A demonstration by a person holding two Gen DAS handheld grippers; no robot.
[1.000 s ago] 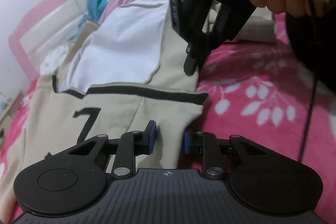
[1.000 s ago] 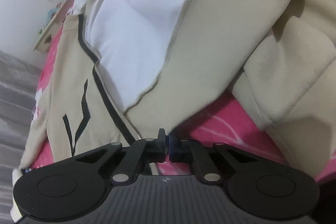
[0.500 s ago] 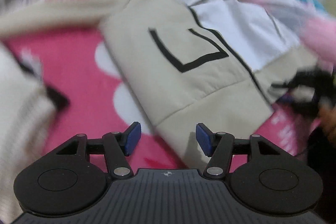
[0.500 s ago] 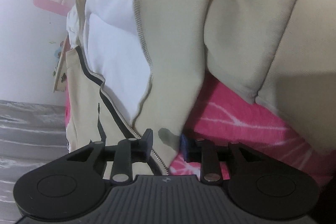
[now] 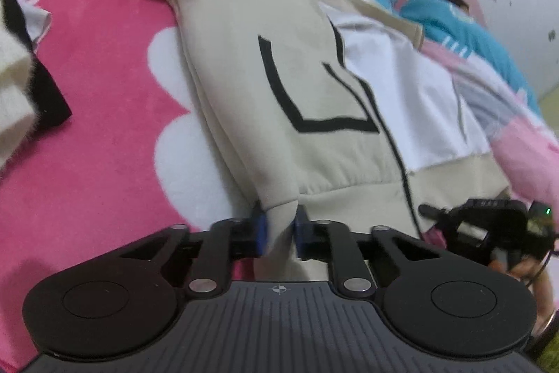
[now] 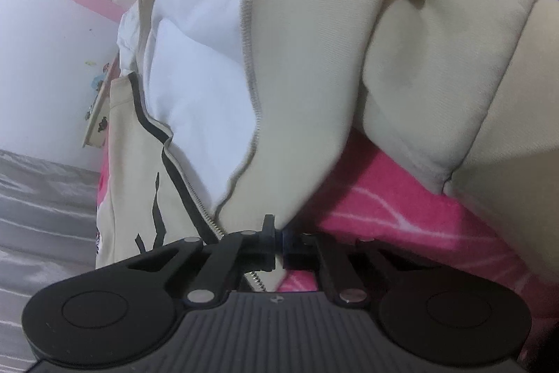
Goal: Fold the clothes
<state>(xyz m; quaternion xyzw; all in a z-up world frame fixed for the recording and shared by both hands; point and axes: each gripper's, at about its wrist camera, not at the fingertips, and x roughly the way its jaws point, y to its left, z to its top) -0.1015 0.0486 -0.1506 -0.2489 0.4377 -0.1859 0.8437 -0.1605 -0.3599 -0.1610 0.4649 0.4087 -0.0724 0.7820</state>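
Tilted downward, the left gripper is closing its jaws on the hem corner of the beige zip-up fleece jacket; the right gripper, also angled down, is clamped on its opposite hem corner.

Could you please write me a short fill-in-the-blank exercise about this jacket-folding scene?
1. The beige jacket lies on a blanket whose main colour is ____.
2. The left gripper has the jacket's bottom ____ between its closing jaws.
3. The jacket's open front shows a lining coloured ____.
4. The right gripper pinches the jacket's edge beside its ____.

Missing words: pink; corner; white; zipper
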